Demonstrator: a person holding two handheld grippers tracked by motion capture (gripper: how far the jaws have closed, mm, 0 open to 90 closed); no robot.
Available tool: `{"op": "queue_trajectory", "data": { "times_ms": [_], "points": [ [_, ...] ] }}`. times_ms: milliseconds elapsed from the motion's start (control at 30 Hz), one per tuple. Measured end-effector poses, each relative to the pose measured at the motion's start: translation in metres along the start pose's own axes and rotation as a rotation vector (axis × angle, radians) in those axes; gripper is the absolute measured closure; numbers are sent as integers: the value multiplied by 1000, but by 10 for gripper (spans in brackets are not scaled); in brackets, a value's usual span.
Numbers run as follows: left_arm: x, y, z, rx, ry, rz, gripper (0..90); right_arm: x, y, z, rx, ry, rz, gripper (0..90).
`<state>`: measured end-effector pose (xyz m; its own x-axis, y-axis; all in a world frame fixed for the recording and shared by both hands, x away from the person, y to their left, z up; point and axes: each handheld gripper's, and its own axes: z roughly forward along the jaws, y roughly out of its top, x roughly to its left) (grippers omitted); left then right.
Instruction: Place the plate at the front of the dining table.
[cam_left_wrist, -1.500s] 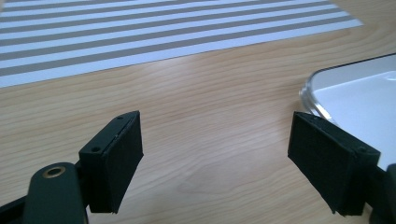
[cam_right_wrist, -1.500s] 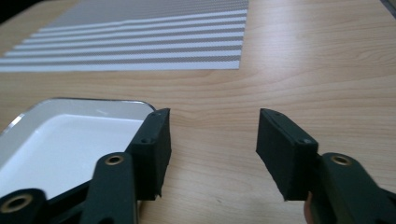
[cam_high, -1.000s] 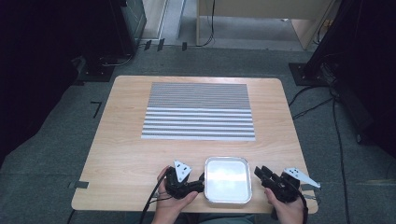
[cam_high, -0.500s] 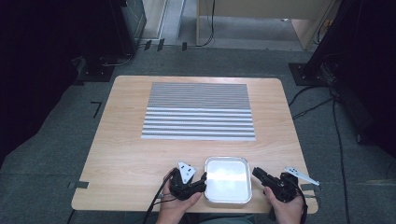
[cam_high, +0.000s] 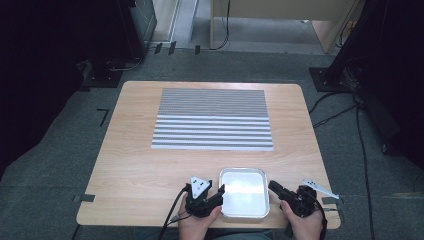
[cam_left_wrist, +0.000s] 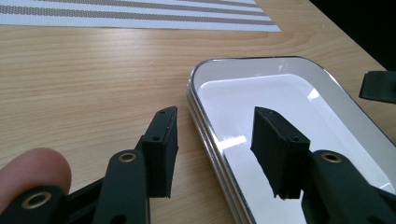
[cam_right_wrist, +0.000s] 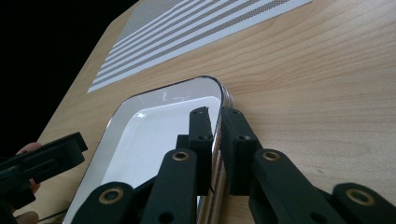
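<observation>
The tray (cam_high: 244, 192) sat close to the near edge of the table (cam_high: 150, 165), a little right of the middle, with bare wood open to its left and a broad strip free between it and the striped mat (cam_high: 213, 119) farther back. The left gripper (cam_high: 218, 192) stood wide, straddling the tray's left rim: one jaw hung over the wood just outside, the other over the white floor inside, neither pressing the metal. The right gripper (cam_high: 272, 186) was drawn narrow on the tray's right rim, one jaw inside and one outside, pinching the thin wall between them. Little room remained between each hand and the table's front edge.

The tray was shallow, rectangular with rounded corners, its rim shiny metal with a stepped lip and its floor smooth, glossy white. The table had pale wood grain and rounded corners. The mat was flat, grey and white in bands, fine above and broader below.
</observation>
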<state>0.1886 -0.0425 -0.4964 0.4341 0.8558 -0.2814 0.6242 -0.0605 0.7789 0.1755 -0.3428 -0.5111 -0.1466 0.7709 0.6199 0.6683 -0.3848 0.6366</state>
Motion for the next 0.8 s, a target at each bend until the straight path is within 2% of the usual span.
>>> {"op": "queue_trajectory", "data": {
  "times_ms": [133,300,633,733,800],
  "points": [
    [-8,-5,5,4,21,25,529,-1,-1,1,3,0,-1,840],
    [-15,-13,9,15,26,34,544,-2,-1,2,9,2,5,840],
    [-15,-16,12,34,39,30,620,-2,-2,4,22,12,22,846],
    [-15,-16,12,32,46,32,639,-3,-3,5,31,18,35,851],
    [-16,-16,10,13,49,36,643,-4,-3,6,39,26,46,852]
  ]
}}
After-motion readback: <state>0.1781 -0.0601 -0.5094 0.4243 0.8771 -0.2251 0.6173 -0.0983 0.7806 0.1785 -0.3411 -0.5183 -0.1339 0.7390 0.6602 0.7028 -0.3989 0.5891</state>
